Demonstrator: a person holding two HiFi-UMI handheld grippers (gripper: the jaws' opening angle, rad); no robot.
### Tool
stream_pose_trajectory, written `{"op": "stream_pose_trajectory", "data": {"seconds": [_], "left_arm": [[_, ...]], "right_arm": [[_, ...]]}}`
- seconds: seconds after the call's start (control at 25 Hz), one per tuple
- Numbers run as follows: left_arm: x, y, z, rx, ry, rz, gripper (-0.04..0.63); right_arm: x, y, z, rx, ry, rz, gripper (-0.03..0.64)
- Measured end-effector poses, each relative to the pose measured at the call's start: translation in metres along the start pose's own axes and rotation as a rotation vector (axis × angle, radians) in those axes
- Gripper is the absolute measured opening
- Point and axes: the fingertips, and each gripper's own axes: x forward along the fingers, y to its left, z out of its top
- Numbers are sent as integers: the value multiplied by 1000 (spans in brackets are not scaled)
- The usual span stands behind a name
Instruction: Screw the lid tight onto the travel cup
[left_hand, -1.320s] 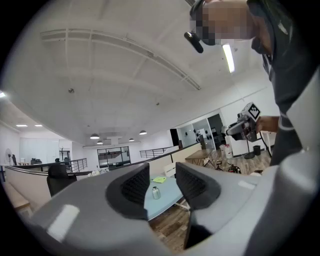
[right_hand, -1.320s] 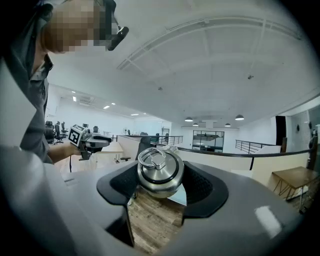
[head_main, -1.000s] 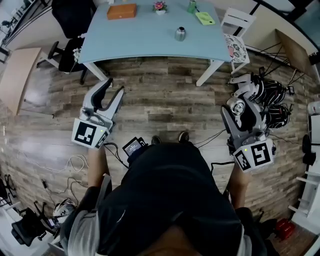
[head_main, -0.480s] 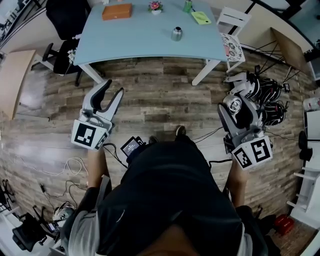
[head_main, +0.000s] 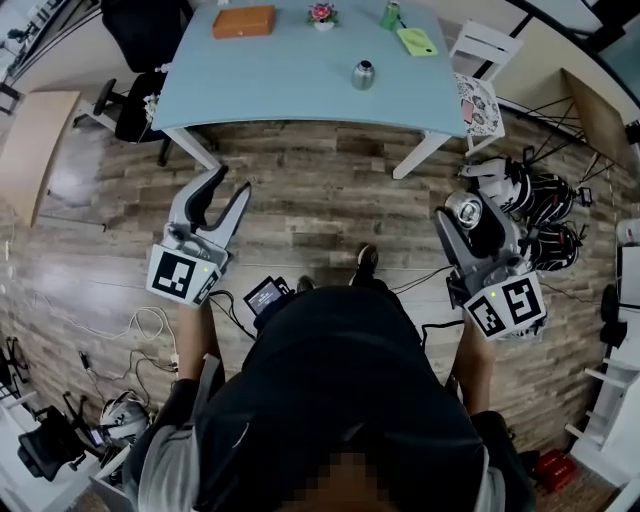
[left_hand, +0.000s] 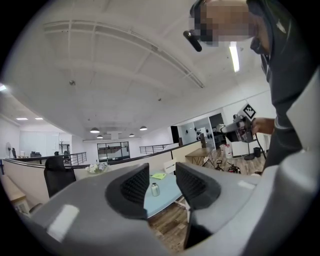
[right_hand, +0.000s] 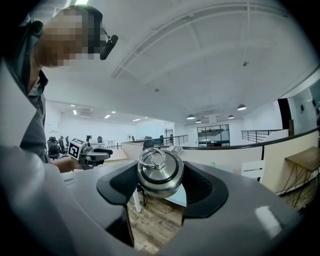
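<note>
We hold the steel lid (right_hand: 160, 176) clamped between the right gripper's (head_main: 468, 220) jaws, while the left gripper (head_main: 230, 184) carries nothing, its jaws a little apart. The travel cup (head_main: 362, 74) stands upright on the blue table (head_main: 270, 75), well apart from us. We should step up to the table, steady the cup's body with the left gripper, and set the lid level over its mouth before turning.
</note>
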Motion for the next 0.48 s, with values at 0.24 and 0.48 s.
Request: {"op": "stream_pose_trajectory", "data": {"seconds": [0.24,0.48], "left_arm": [[43,-3,6,3,28,50,204],[82,-11,21,-25,37,110,204]], "right_arm": [[35,-48,4,4,-4,85,249],[70,-96,13,4,-22,171,249]]}}
